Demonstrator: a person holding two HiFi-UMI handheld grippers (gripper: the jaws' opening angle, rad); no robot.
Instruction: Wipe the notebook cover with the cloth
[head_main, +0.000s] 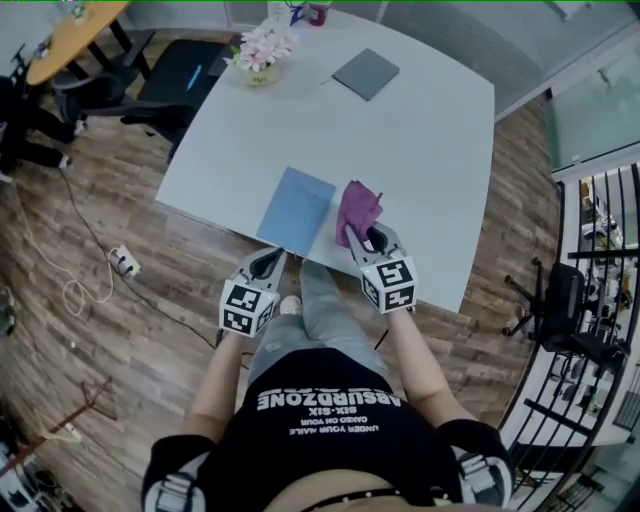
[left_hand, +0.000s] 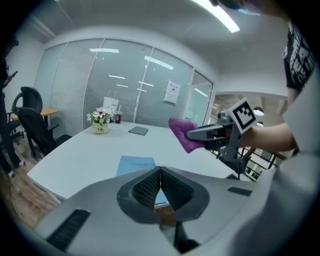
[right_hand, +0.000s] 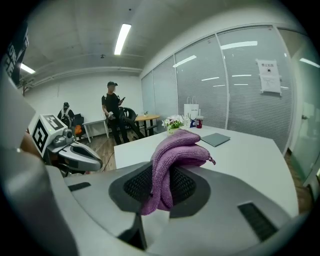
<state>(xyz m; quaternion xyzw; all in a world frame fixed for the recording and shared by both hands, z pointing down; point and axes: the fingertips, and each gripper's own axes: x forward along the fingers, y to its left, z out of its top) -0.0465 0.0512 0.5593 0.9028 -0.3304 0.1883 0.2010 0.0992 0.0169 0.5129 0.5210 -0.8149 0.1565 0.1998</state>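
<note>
I count one notebook (head_main: 296, 210) and one cloth (head_main: 357, 210). The notebook is thin and pale blue, lying flat on the white table (head_main: 440, 150) just ahead of my left gripper (head_main: 268, 264), whose jaws are pressed together on nothing. My right gripper (head_main: 374, 238) pinches the bunched purple cloth just beside the notebook's right edge.
</note>
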